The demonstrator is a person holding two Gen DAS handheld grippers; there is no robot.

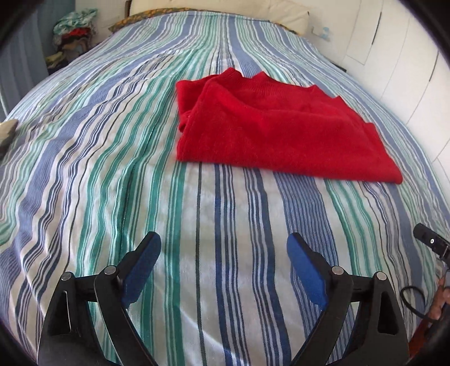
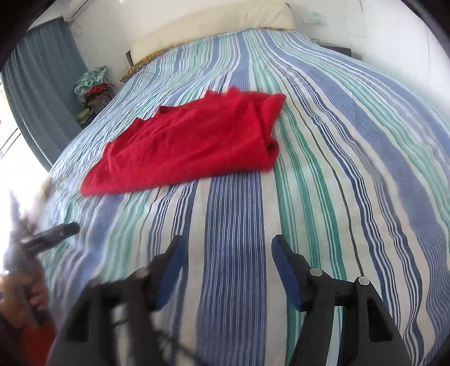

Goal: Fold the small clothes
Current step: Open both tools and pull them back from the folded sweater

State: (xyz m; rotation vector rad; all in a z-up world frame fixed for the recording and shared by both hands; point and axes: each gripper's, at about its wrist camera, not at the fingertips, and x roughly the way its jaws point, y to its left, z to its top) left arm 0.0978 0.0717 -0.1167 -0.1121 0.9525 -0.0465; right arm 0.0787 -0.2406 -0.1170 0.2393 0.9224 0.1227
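A red knitted sweater [image 1: 270, 129] lies folded on the striped bedspread [image 1: 112, 157], its near hem toward me. It also shows in the right wrist view [image 2: 191, 143], left of centre, lying on the bedspread [image 2: 337, 169]. My left gripper [image 1: 223, 245] is open and empty, hovering above the bedspread well short of the sweater's near edge. My right gripper [image 2: 226, 247] is open and empty too, back from the sweater, with bare bedspread between its blue pads [image 2: 284, 270]. Part of the right gripper [image 1: 430, 240] shows at the right edge of the left wrist view.
A pile of mixed clothes [image 1: 73, 36] sits beside the bed at the far left, also in the right wrist view [image 2: 94, 84]. A cream headboard [image 2: 213, 25] and pillow [image 1: 219, 9] are at the far end. White cupboard doors [image 1: 399, 56] stand to the right, grey curtain [image 2: 45, 73] to the left.
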